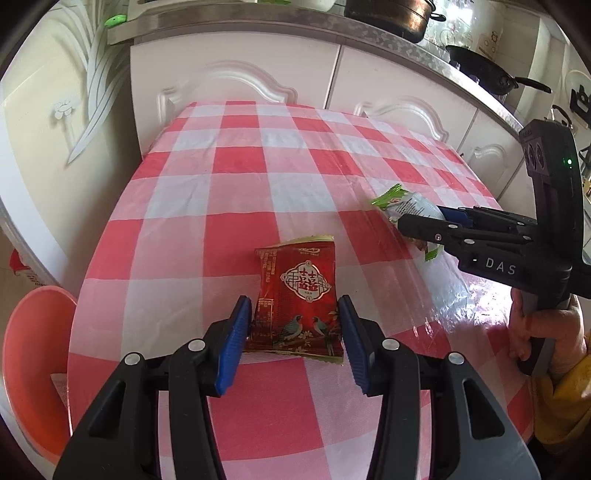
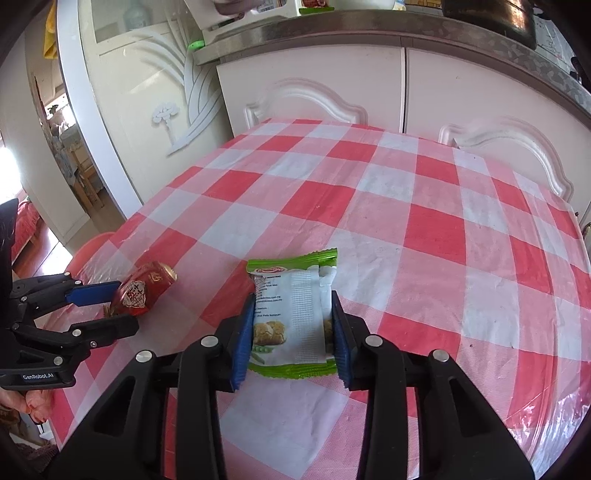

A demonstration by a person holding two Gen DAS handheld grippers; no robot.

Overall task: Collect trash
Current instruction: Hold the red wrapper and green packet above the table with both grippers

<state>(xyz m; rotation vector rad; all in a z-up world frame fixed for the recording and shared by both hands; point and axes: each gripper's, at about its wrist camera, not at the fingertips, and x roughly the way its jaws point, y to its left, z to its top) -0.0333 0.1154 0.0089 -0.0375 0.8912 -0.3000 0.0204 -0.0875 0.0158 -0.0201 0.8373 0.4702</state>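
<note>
A red snack wrapper [image 1: 297, 299] with birds printed on it lies on the checked tablecloth [image 1: 240, 184]. My left gripper [image 1: 293, 314] straddles it, its blue pads [image 1: 232, 343] touching or nearly touching both side edges. A green and white snack wrapper [image 2: 291, 314] lies further right. My right gripper [image 2: 293, 317] has its pads [image 2: 243, 343] pressed against both sides of it. The green wrapper also shows in the left wrist view [image 1: 404, 205], and the red one in the right wrist view [image 2: 142, 291].
A pink plastic basin [image 1: 33, 365] sits low beside the table's left edge. White kitchen cabinets [image 1: 236, 81] stand right behind the table, with a pot [image 1: 391, 14] and a wok [image 1: 484, 70] on the counter above. A white door [image 2: 122, 110] is at the left.
</note>
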